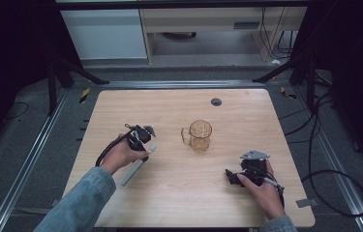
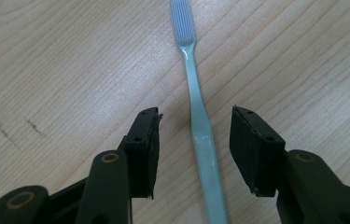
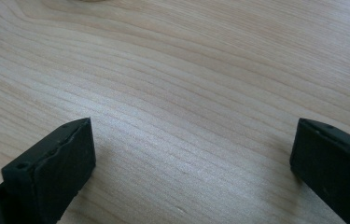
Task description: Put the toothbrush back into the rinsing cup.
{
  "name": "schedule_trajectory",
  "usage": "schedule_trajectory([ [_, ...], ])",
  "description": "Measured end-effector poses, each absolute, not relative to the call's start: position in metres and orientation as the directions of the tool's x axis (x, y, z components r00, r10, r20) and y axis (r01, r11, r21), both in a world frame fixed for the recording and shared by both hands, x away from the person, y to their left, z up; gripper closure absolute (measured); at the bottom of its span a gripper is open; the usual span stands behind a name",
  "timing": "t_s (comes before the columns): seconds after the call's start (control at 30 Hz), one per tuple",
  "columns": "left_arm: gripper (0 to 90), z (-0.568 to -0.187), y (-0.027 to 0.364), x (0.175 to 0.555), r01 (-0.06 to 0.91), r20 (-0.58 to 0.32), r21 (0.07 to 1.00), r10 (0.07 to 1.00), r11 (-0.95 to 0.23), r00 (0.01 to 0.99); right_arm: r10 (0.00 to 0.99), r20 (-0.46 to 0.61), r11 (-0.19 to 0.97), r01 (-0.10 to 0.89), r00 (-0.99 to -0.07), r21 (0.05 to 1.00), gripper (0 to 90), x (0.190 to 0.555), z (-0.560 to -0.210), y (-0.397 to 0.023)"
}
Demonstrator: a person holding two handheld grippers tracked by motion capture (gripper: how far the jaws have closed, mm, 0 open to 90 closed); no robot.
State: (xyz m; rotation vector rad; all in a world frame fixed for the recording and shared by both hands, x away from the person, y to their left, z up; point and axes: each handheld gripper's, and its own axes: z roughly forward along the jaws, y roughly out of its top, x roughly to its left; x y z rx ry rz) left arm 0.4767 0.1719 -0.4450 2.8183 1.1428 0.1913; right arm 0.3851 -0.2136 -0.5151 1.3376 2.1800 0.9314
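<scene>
A pale blue-green toothbrush point(image 2: 204, 140) lies flat on the wooden table point(image 1: 179, 193), bristle head pointing away in the left gripper view. My left gripper point(image 2: 196, 116) hangs low over its handle, one jaw on each side, and a gap shows between each pad and the handle. In the high view the left gripper point(image 1: 140, 140) sits at the table's left over the toothbrush point(image 1: 134, 172). An amber glass mug point(image 1: 200, 136) stands upright near the middle. My right gripper point(image 1: 231, 177) rests low at the front right, jaws wide apart over bare wood point(image 3: 193, 126), holding nothing.
A dark round grommet point(image 1: 216, 102) sits near the table's far edge. Black cables point(image 1: 324, 169) run along the floor to the right. Metal frame legs and a pale cabinet point(image 1: 104, 34) stand beyond the table.
</scene>
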Motion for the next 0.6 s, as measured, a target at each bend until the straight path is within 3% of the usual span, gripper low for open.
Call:
schedule_trajectory([
  [0.27, 59.8, -0.4505, 0.1681, 0.4818, 0.708, 0.060, 0.095, 0.714, -0.700, 0.698, 0.893, -0.001, 0.311, 0.614, -0.451, 0.725, 0.6, 0.3850, -0.5150, -0.2136],
  [0.6, 61.0, -0.4515, 0.1677, 0.4830, 0.720, 0.056, 0.095, 0.726, -0.687, 0.685, 0.893, -0.001, 0.311, 0.614, -0.451, 0.726, 0.7, 0.3851, -0.5150, -0.2138],
])
